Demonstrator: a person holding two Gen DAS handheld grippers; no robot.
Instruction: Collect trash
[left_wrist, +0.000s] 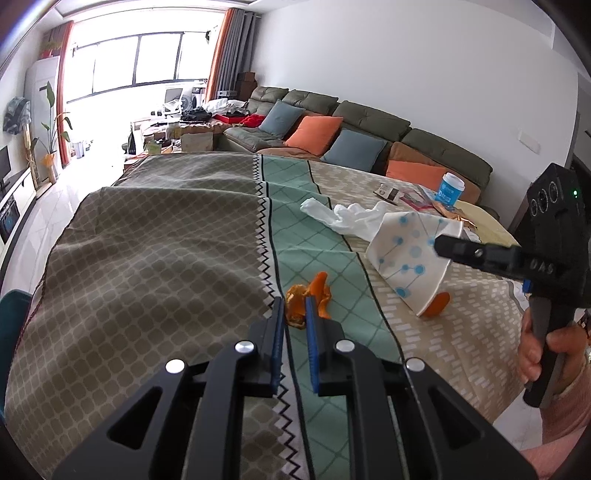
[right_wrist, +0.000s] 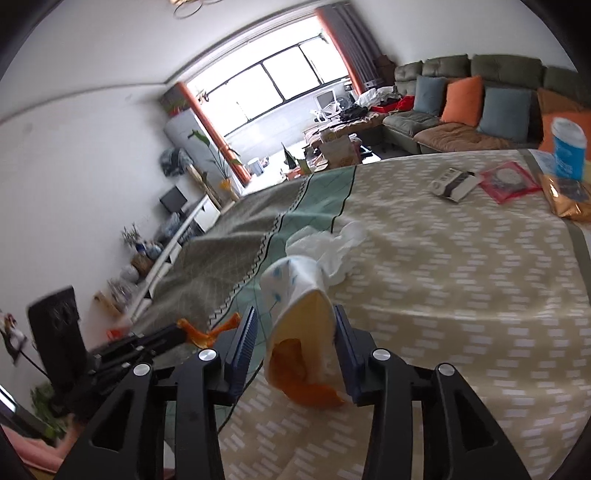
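Left gripper (left_wrist: 295, 306) is pinching an orange peel (left_wrist: 295, 299) between its nearly closed blue pads, just above the green stripe of the tablecloth (left_wrist: 147, 266). Right gripper (right_wrist: 295, 332) is holding a paper cup (right_wrist: 295, 306) tilted on its side, base pointing away from the gripper; one pad is pressing the cup wall, the other pad is standing clear. A second peel piece (right_wrist: 306, 391) is hanging out of the cup mouth. A crumpled white tissue (right_wrist: 332, 251) is lying just beyond the cup. Blue container (right_wrist: 569, 147) is standing far ahead and right.
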